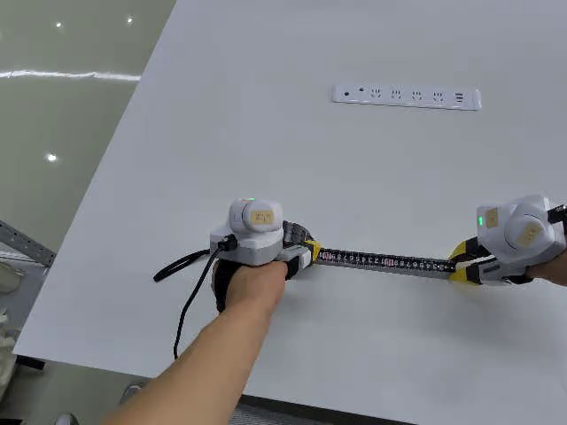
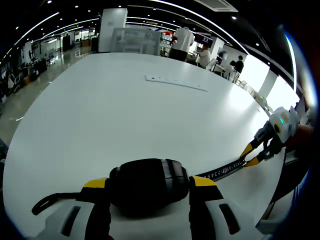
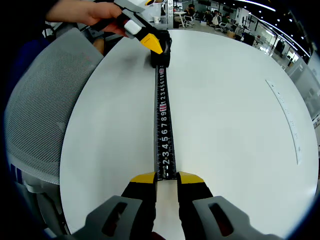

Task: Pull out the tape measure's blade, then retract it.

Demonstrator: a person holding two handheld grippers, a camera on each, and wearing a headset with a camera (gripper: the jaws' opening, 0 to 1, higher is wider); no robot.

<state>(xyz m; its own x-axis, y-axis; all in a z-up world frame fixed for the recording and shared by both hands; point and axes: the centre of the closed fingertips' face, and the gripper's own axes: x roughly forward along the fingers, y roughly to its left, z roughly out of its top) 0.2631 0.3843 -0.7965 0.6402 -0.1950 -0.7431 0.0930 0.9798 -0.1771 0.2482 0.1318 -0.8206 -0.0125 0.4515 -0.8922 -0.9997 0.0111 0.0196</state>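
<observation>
Fingers (image 2: pixel 95 184) on the left gripper (image 2: pixel 150 183) are clamping the tape measure (image 2: pixel 148 192) as an anchor while the right gripper (image 3: pixel 166 178) is pinching the blade (image 3: pixel 164 115) taut.

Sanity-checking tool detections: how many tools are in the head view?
2. The left tool is near the front edge of the table, shut on the tape measure case; the right tool is at the frame's right edge, shut on the blade. None seem hidden.
</observation>
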